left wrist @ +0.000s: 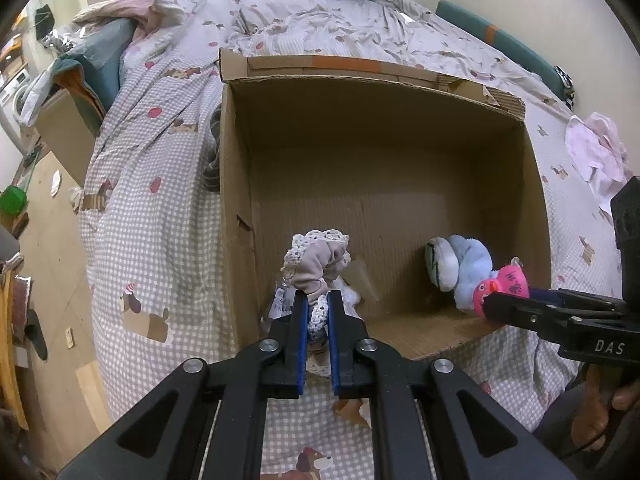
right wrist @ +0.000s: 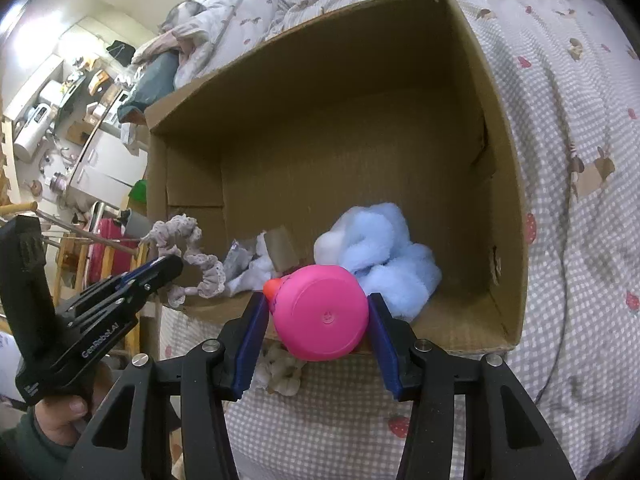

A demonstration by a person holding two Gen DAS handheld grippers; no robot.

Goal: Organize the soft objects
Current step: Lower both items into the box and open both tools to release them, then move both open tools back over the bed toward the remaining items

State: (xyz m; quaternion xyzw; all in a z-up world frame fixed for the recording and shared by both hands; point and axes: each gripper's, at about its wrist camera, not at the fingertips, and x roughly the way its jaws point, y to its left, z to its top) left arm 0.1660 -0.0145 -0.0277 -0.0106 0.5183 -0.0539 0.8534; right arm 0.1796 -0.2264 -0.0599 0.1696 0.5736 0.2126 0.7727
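Observation:
An open cardboard box (left wrist: 380, 136) lies on the bed, its mouth toward me. My left gripper (left wrist: 318, 300) is shut on a beige lace-edged scrunchie (left wrist: 320, 264) at the box's near left edge; the scrunchie also shows in the right wrist view (right wrist: 192, 256). My right gripper (right wrist: 318, 308) is shut on a pink duck toy (right wrist: 322, 312) at the box's front edge; the duck also shows in the left wrist view (left wrist: 500, 284). A light blue plush (right wrist: 384, 256) lies inside the box just behind the duck. A white soft item (right wrist: 256, 268) lies inside near the front.
The bed has a checked cover with a dog print (left wrist: 160, 200). A pink cloth (left wrist: 600, 152) lies on the bed to the right of the box. Pillows and bedding (left wrist: 132, 20) are piled at the far left. A small beige soft item (right wrist: 280, 372) lies before the box.

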